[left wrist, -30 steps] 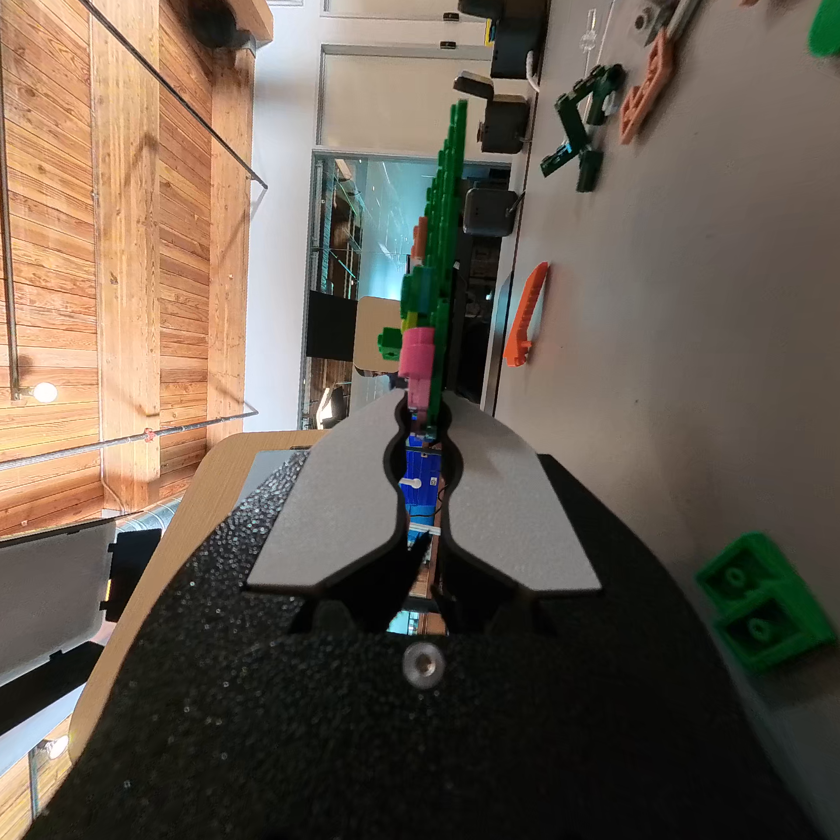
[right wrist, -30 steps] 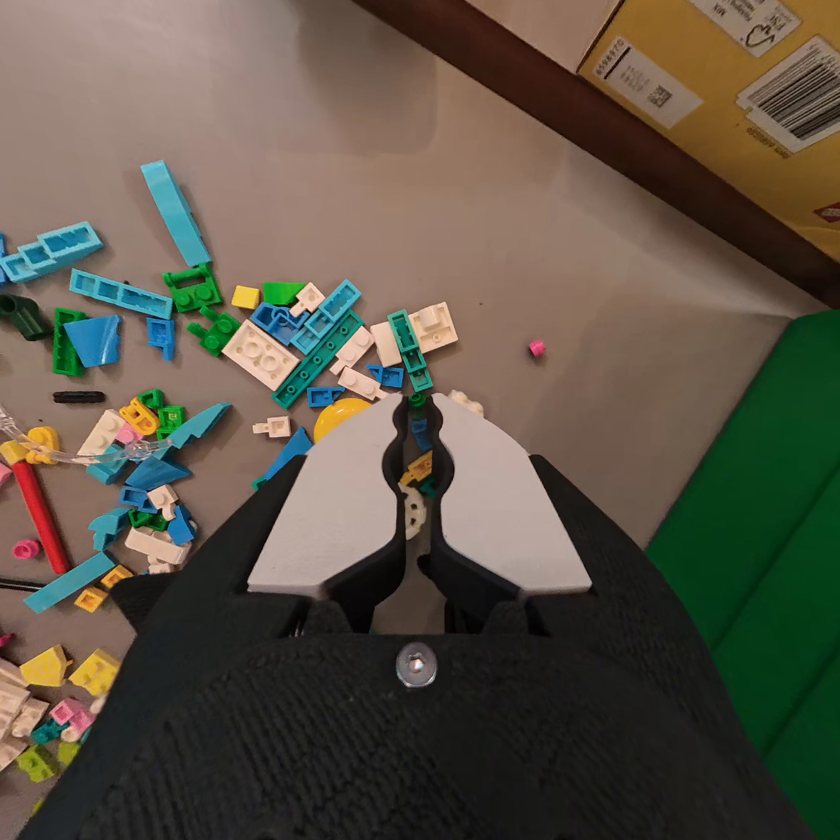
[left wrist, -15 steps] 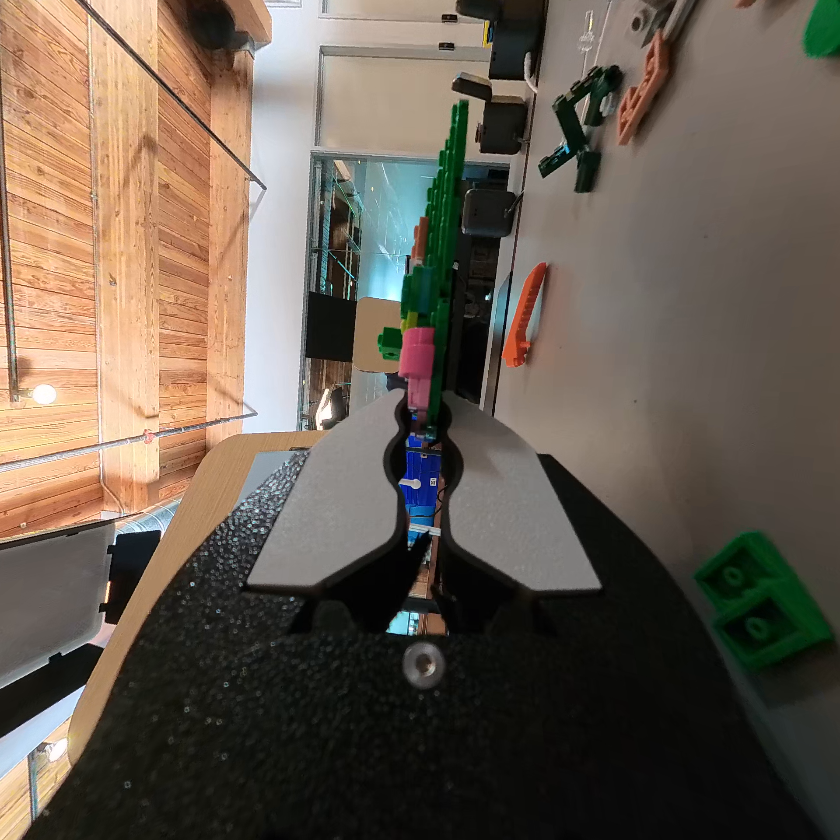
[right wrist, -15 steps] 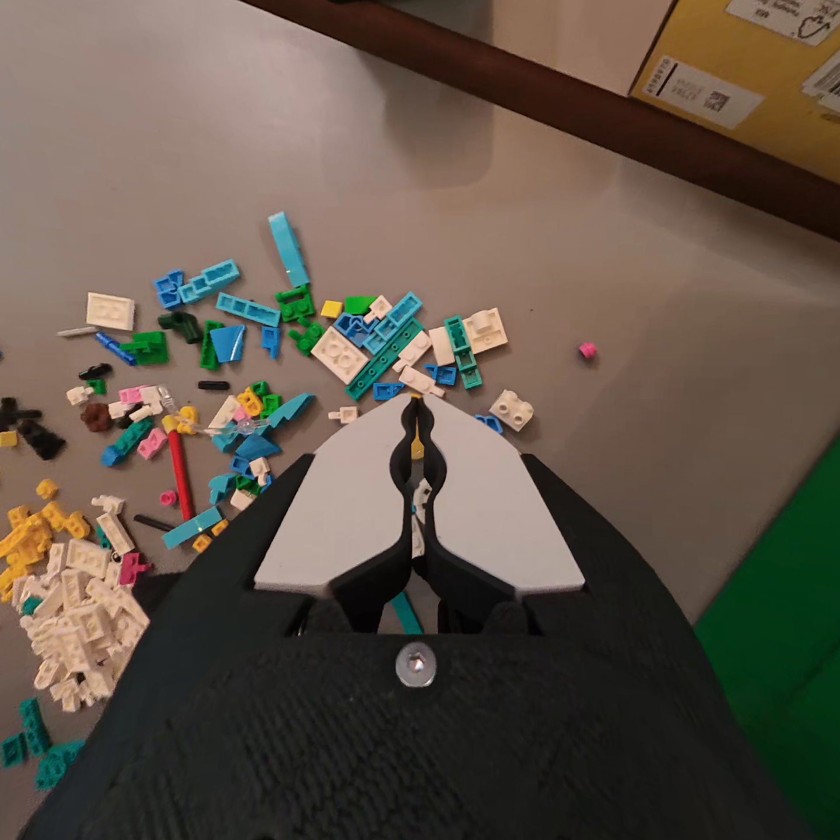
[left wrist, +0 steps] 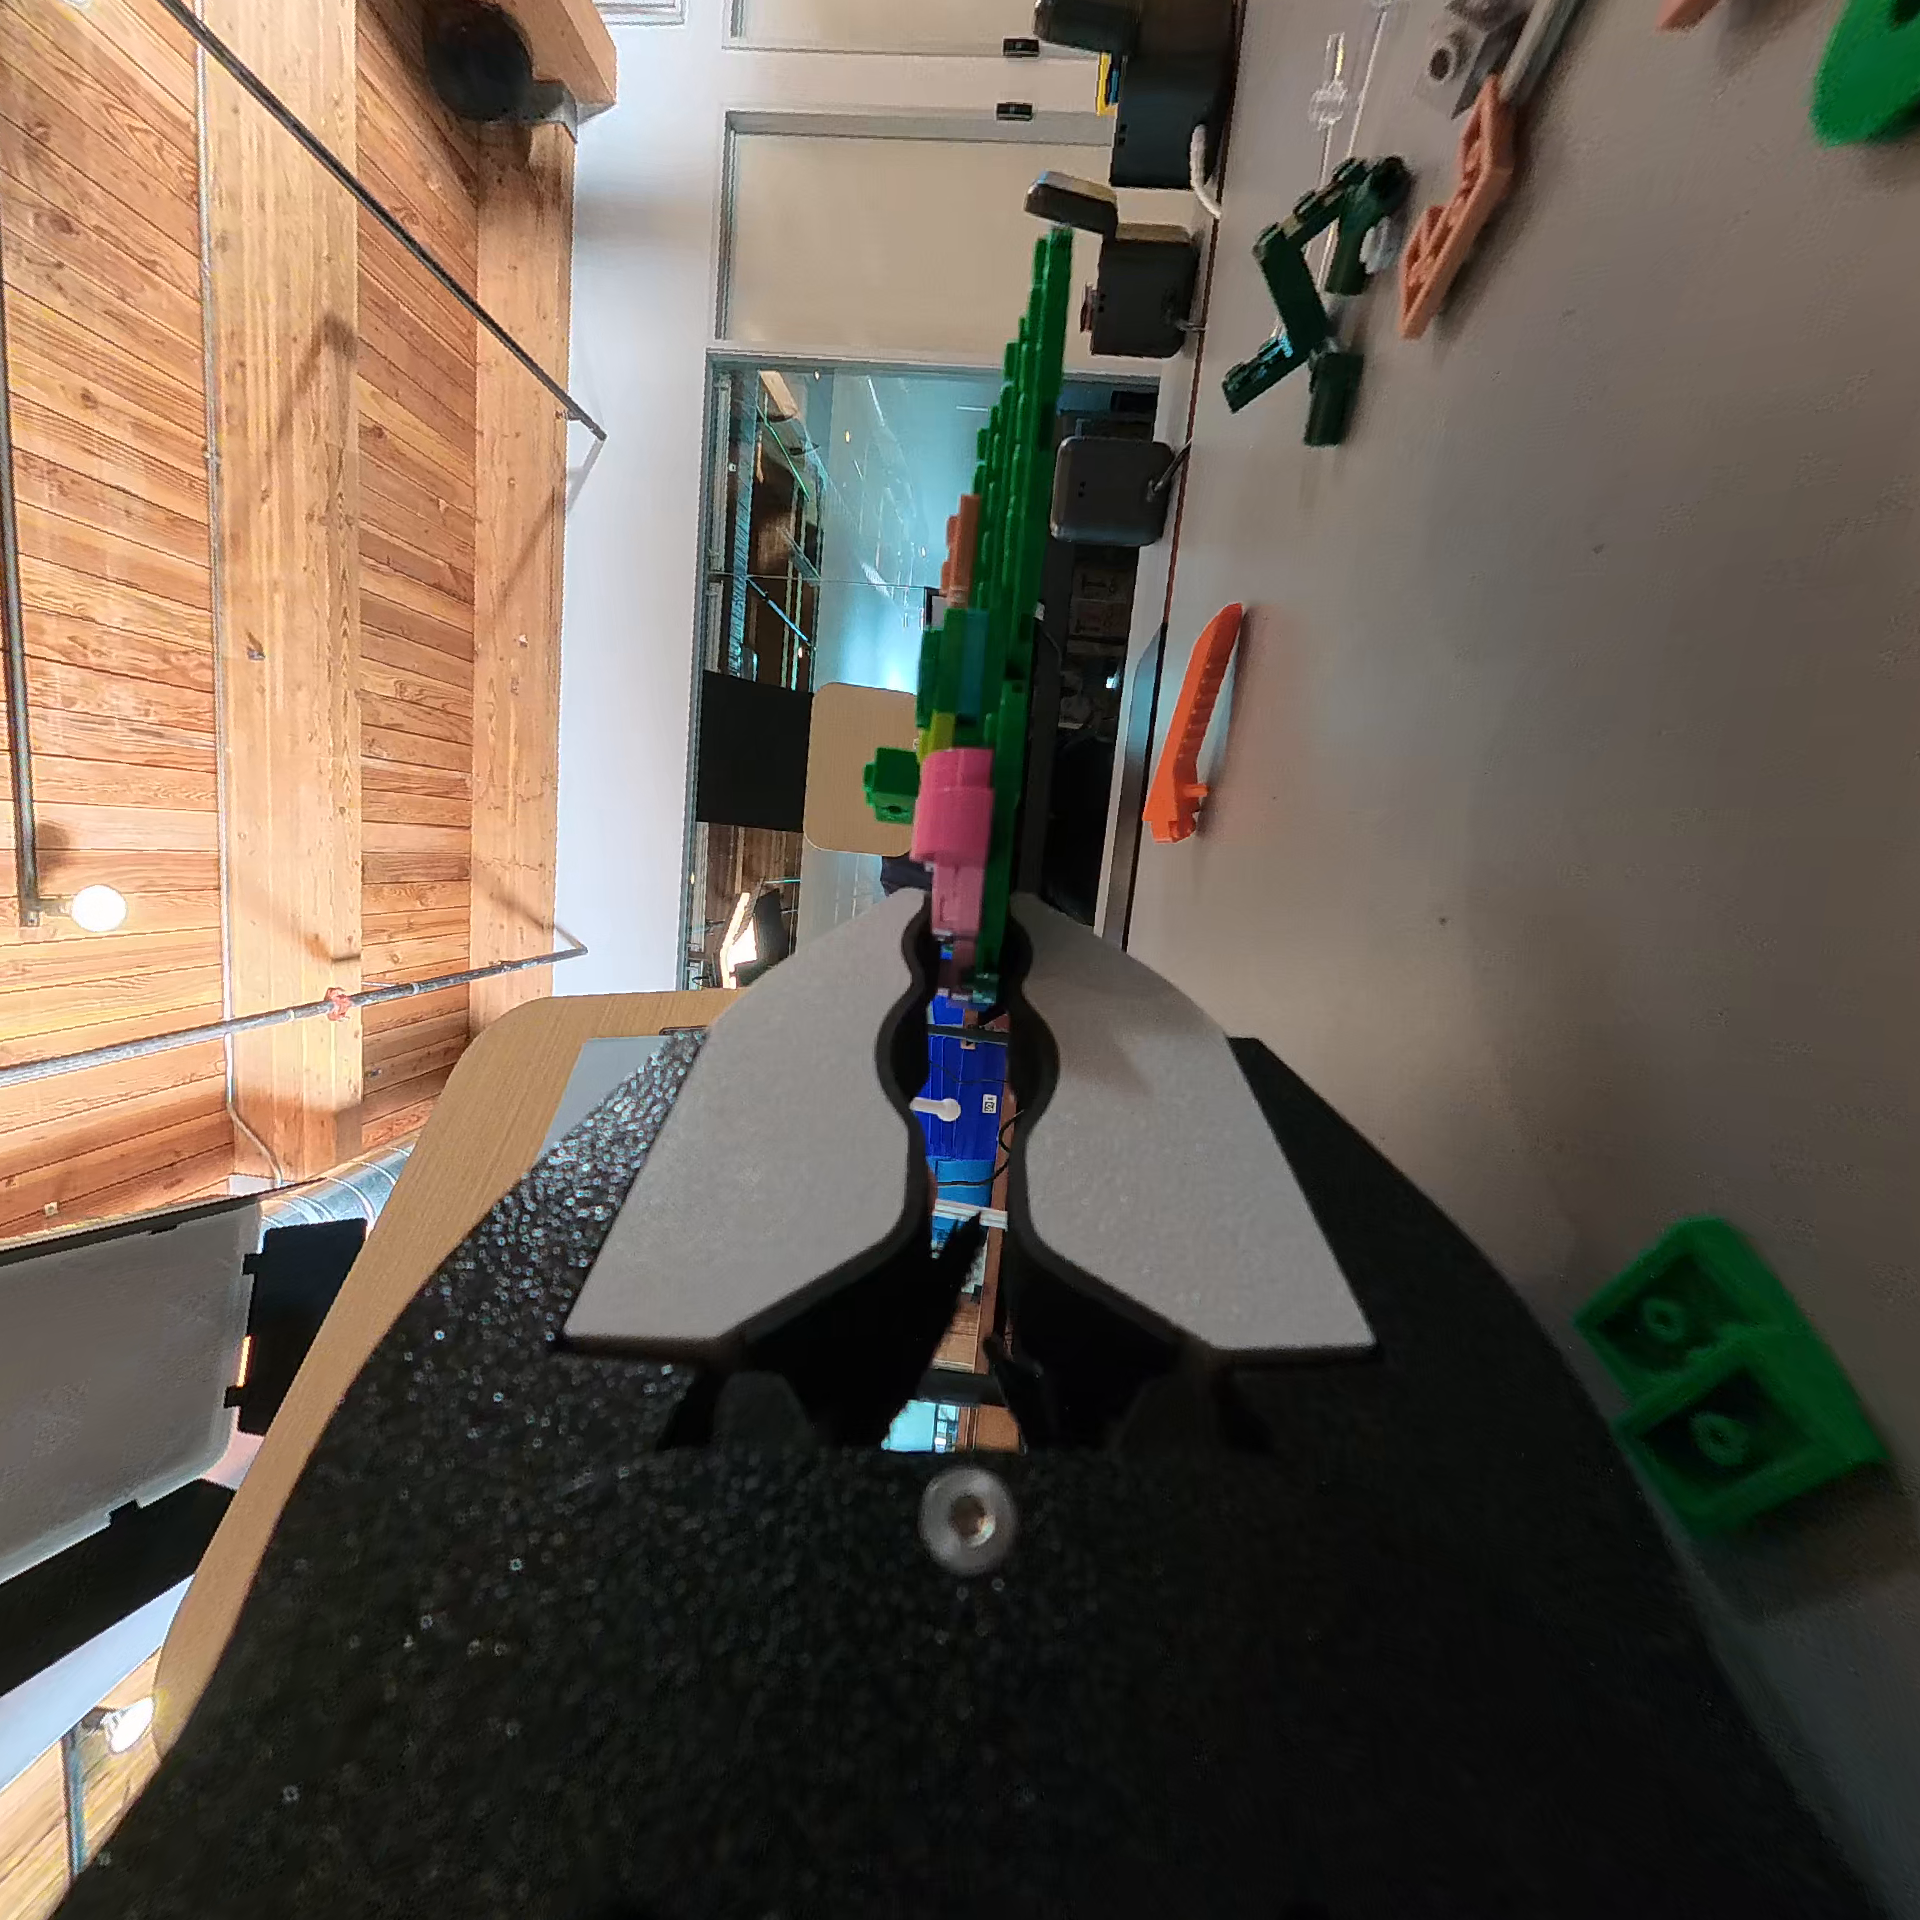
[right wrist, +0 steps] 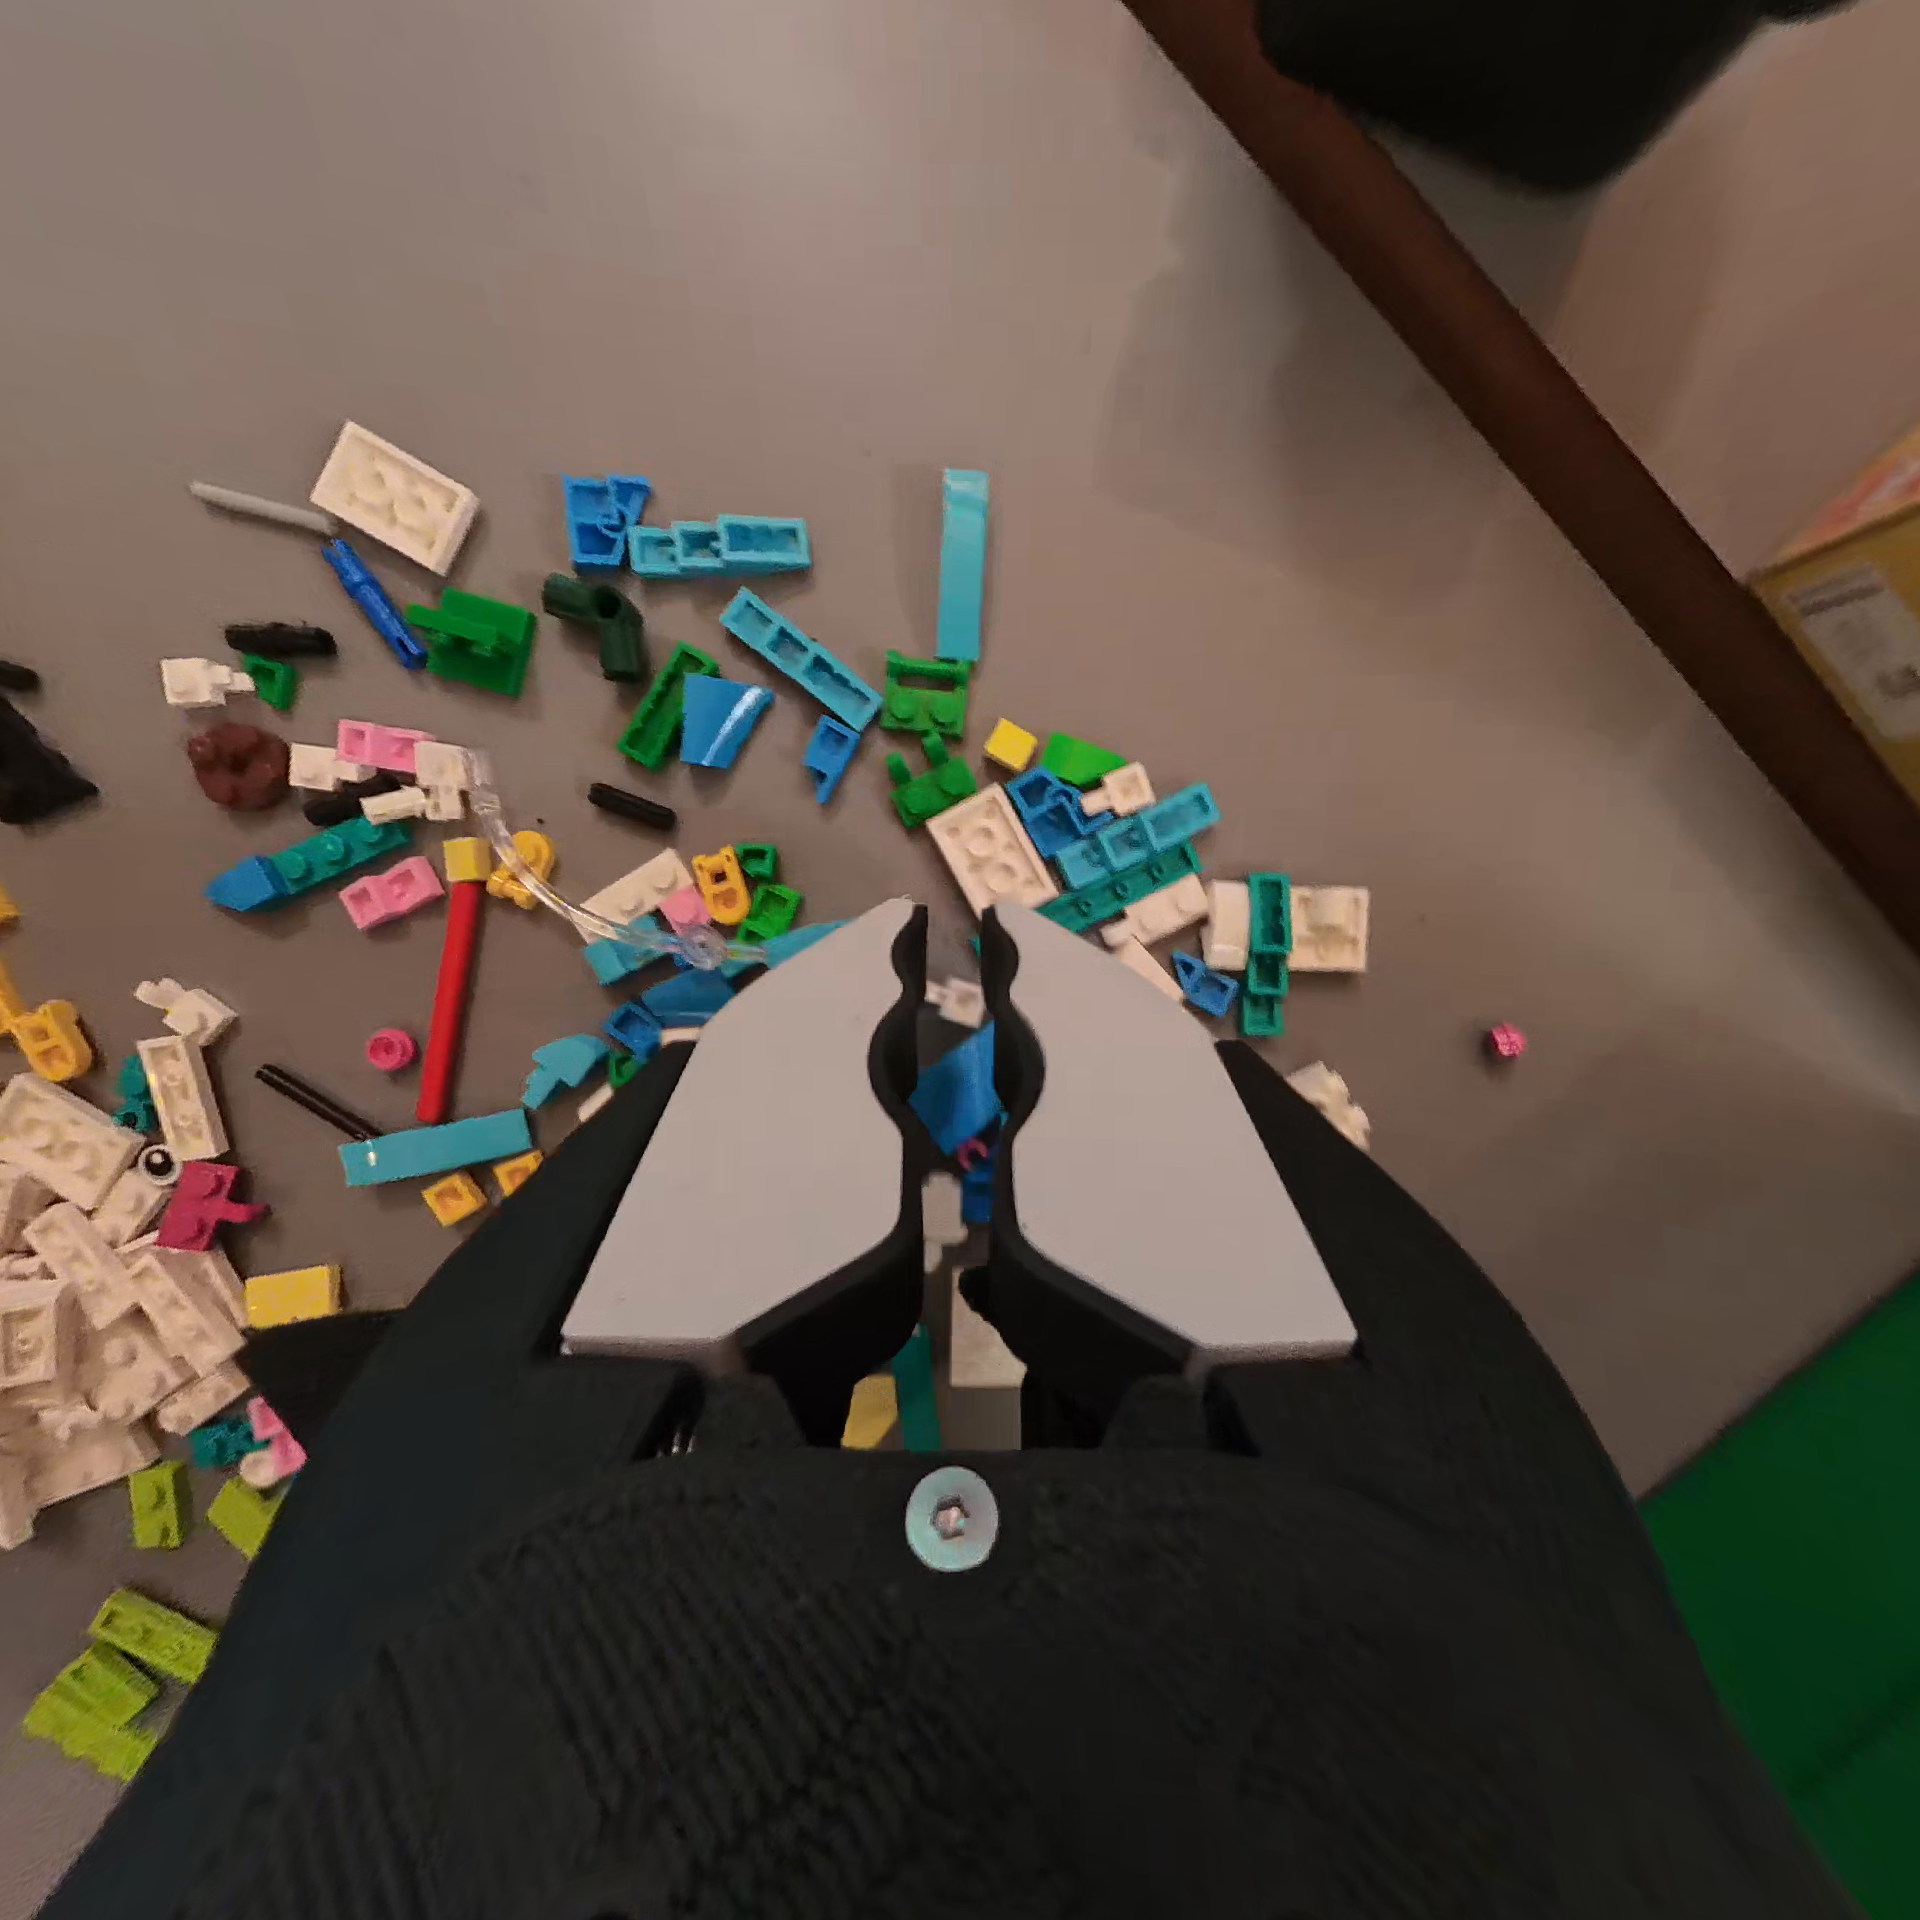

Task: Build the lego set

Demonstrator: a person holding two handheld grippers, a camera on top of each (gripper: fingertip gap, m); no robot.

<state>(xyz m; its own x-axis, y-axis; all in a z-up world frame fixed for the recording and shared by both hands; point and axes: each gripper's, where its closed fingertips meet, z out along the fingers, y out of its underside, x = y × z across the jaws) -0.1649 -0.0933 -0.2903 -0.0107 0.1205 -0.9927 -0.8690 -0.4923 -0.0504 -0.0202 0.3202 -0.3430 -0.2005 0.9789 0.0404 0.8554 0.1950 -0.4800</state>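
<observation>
Loose bricks [right wrist: 727, 790] scattered on the worktop [right wrist: 727, 260]; cardboard box [right wrist: 1860, 644] beyond its far edge; baseplate [right wrist: 1808, 1558] at its right.

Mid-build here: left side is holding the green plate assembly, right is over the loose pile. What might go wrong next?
1. The left hand-held gripper pinches only the edge of the green baseplate; pressing on a piece might lever it loose.
2. The right hand-held gripper hangs slightly open over tightly packed pieces, so closing may catch a neighbour of the small white piece.

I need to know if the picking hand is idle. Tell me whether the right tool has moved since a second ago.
Yes. The right tool has swung left over the brick pile: the lone pink stud now lies farther to its right, and the jaws now stand slightly apart.
</observation>
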